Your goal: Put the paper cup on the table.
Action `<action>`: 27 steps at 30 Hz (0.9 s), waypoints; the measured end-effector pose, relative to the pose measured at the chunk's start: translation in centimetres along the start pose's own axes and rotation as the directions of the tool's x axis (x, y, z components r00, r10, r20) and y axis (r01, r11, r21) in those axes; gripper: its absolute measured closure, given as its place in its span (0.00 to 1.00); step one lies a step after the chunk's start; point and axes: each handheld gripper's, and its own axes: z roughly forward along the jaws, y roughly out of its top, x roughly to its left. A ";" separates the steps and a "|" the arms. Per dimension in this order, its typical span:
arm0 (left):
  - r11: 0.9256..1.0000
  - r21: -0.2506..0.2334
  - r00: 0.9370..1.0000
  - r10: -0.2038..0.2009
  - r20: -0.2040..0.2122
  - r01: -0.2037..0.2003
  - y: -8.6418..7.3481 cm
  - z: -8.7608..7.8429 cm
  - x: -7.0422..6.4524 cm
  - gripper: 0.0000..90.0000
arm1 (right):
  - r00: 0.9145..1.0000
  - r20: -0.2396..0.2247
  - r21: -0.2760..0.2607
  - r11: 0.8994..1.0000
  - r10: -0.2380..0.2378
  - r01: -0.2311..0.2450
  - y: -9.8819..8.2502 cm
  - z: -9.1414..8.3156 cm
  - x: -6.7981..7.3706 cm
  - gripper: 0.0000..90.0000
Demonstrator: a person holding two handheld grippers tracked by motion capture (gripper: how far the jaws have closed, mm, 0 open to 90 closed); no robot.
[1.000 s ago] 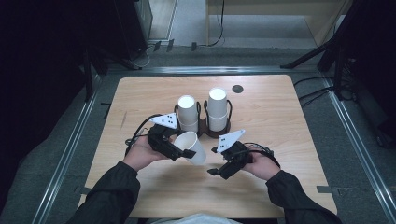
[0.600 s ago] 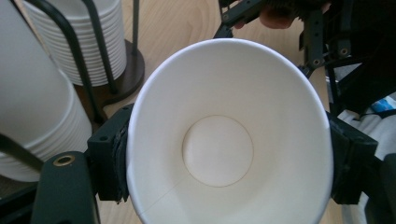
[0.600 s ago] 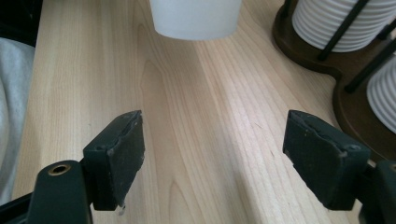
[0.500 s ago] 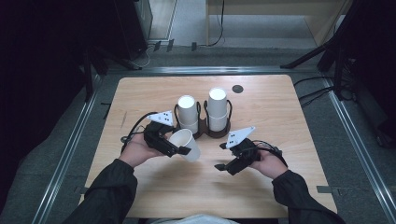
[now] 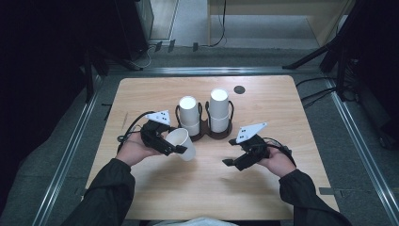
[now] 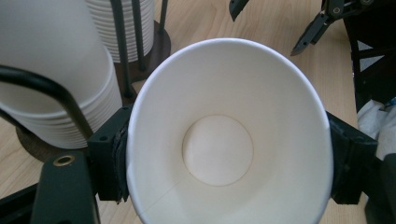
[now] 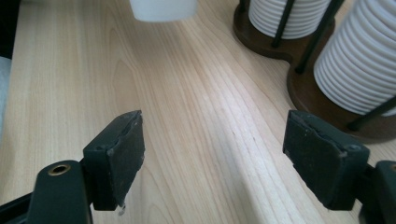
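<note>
A single white paper cup (image 5: 182, 142) is clamped between the fingers (image 6: 109, 161) of the left gripper (image 5: 175, 148), held above the light wooden worktop (image 5: 197, 183) rather than resting on it. It lies tipped on its side, its open mouth turned back toward the person's left hand (image 5: 134, 149) and its base pointing out toward the middle of the worktop. From the left gripper view you look straight down into it: the rim is squeezed into an oval, the round bottom shows pale at the centre, and a black pad presses on the outer wall at each side. Just beyond the cup, toward the far edge, stands a dark wooden holder with thin black wire uprights (image 5: 207, 131), carrying two stacks of white paper cups turned upside down; the left stack (image 5: 189, 114) is the shorter one and sits close to the held cup, the right stack (image 5: 219, 109) rises a little higher. A small dark round disc (image 5: 239, 89) lies on the worktop behind the right stack. The right gripper (image 5: 231, 161) is in the person's right hand (image 5: 277, 162), well apart from the cup and nearer the front right of the worktop; its fingers (image 7: 116, 156) stand wide apart with only bare wood between them, and its own view catches the base of the holder off to one side.
</note>
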 end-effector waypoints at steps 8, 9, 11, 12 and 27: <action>1.000 0.005 1.000 -0.013 -0.017 0.013 -0.4 -0.9 0.6 0.23 | 0.999 0.026 0.005 1.000 0.021 -0.022 -0.6 -0.5 -0.9 0.23; 1.000 0.012 1.000 -0.008 -0.020 0.008 -0.5 -1.1 0.7 0.22 | 0.999 0.025 -0.001 1.000 0.023 -0.023 -0.6 -0.6 -1.0 0.23; 1.000 0.005 1.000 -0.006 -0.022 0.006 -0.6 -1.5 0.7 0.22 | 0.999 0.025 -0.012 0.999 0.031 -0.031 -0.7 -0.8 -1.1 0.23; 1.000 0.002 1.000 -0.004 -0.026 0.004 -0.6 -1.7 0.7 0.23 | 0.999 0.024 -0.021 0.999 0.033 -0.033 -0.7 -0.9 -1.1 0.23; 0.998 -0.037 0.994 -0.054 -0.091 0.050 -1.8 -4.3 2.2 0.23 | 0.996 0.069 -0.068 0.996 0.064 -0.059 -1.2 -2.5 -2.1 0.23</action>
